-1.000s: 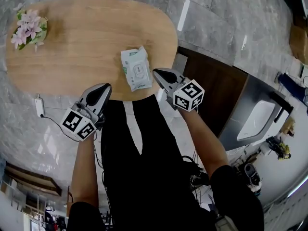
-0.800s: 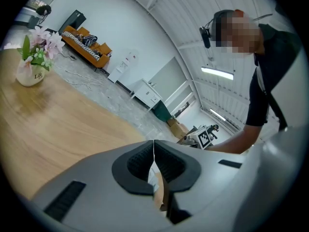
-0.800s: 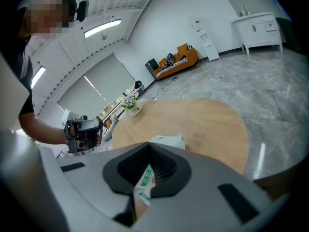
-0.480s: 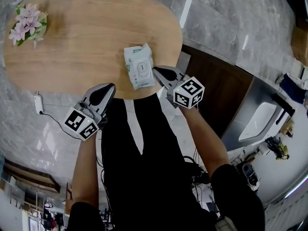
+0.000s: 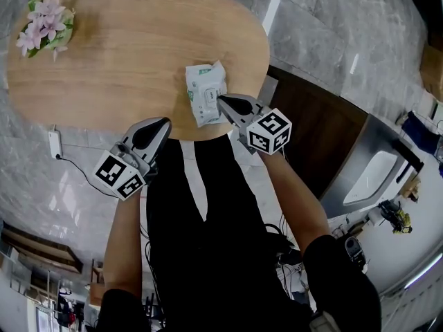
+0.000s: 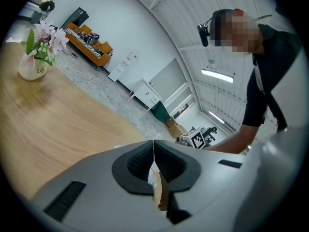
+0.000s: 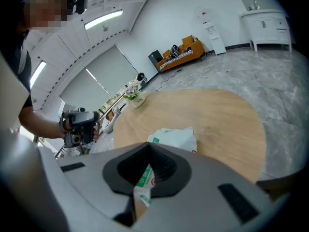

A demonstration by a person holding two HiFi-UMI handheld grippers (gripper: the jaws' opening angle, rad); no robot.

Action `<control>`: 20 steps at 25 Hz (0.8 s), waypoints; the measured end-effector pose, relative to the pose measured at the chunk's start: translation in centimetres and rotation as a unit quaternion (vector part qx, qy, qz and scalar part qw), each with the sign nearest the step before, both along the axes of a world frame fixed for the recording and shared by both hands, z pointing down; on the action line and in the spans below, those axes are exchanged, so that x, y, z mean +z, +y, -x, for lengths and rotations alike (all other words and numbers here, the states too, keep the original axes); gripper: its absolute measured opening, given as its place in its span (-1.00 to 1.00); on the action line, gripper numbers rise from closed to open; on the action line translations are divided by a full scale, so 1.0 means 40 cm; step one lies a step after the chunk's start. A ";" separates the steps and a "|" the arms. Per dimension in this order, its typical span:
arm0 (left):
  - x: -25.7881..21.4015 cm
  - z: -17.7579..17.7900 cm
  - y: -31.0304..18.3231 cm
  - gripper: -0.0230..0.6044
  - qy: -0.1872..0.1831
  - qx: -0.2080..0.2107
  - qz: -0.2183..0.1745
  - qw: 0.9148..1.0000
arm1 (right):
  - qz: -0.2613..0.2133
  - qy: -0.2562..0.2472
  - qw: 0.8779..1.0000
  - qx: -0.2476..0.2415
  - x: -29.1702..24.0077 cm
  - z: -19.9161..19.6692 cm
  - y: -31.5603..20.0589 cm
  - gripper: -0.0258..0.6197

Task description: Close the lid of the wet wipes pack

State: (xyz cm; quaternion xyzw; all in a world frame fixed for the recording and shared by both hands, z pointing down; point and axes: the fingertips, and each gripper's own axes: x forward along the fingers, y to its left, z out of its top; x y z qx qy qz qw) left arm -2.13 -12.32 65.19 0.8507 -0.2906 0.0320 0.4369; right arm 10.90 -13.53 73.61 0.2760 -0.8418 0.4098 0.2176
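The white-and-green wet wipes pack (image 5: 205, 92) lies on the oval wooden table (image 5: 118, 54), near its front edge, and its lid looks flat on top. My right gripper (image 5: 223, 102) is shut, its tip at the pack's right edge; whether it touches is unclear. In the right gripper view the pack (image 7: 176, 138) sits just beyond the shut right gripper (image 7: 148, 145). My left gripper (image 5: 163, 122) is shut and empty at the table's front edge, left of the pack. In the left gripper view its jaws meet at the left gripper's (image 6: 153, 142) tip.
A vase of pink flowers (image 5: 44, 18) stands at the table's far left end. A white power adapter (image 5: 55, 144) with a cable lies on the marble floor below the table. A dark cabinet (image 5: 311, 130) stands to the right.
The right gripper's tip has closed in on the pack's right edge. The left gripper has edged up toward the table's front edge. Both stay shut.
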 end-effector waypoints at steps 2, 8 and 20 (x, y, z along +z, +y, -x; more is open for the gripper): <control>-0.001 0.004 0.002 -0.87 0.001 -0.002 0.000 1.000 | 0.003 0.002 1.000 -0.005 0.005 0.008 0.003 -0.89; 0.004 0.010 0.007 -0.87 0.003 -0.002 0.002 1.000 | 0.011 0.007 1.000 -0.015 0.027 0.029 0.011 -0.89; 0.012 0.026 0.010 -0.87 0.002 0.000 0.004 1.000 | 0.033 0.015 0.999 -0.023 0.071 0.052 0.023 -0.89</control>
